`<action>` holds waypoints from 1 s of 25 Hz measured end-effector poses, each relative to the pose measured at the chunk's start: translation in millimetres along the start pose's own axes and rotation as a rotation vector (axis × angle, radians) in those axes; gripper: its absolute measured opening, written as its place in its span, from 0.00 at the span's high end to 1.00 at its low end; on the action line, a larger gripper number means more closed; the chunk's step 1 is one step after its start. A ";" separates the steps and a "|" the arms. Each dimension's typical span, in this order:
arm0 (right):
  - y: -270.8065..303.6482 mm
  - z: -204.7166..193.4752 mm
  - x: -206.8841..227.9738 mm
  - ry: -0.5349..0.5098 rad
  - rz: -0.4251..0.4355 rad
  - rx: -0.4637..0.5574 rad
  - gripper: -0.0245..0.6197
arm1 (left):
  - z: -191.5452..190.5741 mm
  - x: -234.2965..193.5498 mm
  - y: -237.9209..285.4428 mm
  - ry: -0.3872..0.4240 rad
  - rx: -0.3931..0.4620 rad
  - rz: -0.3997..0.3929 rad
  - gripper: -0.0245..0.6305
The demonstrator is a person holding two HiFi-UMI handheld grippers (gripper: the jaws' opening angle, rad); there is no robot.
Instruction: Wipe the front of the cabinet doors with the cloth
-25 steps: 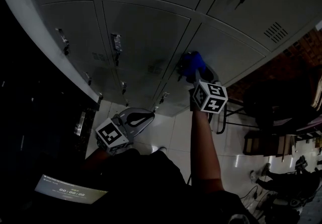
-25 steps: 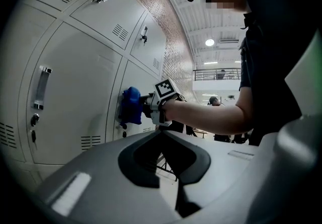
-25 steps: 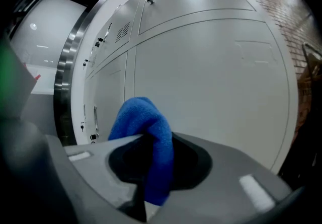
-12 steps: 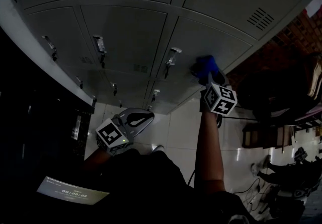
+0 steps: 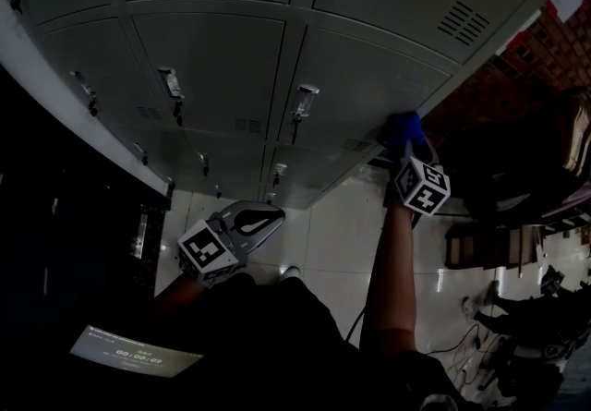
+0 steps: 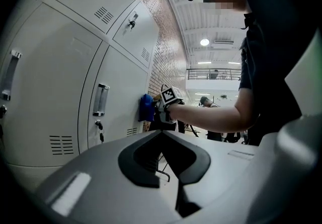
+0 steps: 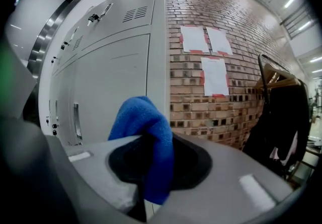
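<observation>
Grey metal locker doors fill the top of the head view. My right gripper is shut on a blue cloth and holds it against the lower right door, close to the bank's right edge. In the right gripper view the cloth bulges out between the jaws, with the door just behind it. My left gripper hangs low by the person's body, shut and holding nothing. From the left gripper view the cloth shows pressed flat on the door.
Door handles and vent slots stick out from the lockers. A brick wall with paper sheets adjoins the bank on the right. A dark coat on a stand is near. White tiled floor lies below.
My right gripper has slid the cloth rightward across the lower door, from near its handle to the bank's right edge. The left gripper has stayed put.
</observation>
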State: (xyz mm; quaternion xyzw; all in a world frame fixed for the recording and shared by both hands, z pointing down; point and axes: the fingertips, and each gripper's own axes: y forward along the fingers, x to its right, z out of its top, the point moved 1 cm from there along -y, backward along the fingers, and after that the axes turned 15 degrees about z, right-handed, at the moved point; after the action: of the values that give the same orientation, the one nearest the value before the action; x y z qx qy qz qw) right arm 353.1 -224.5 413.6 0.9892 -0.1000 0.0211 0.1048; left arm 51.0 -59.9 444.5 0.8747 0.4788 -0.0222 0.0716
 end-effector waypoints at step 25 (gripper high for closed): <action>87.7 -49.5 -223.9 -0.111 0.392 -0.091 0.85 | -12.1 -41.6 -56.8 -0.016 -0.014 0.115 0.96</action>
State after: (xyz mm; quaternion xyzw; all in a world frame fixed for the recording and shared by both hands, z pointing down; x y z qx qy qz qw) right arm 115.2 -254.8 465.7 0.9447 -0.2970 -0.0182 0.1377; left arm -19.6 -62.7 455.1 0.9001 0.4272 -0.0216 0.0829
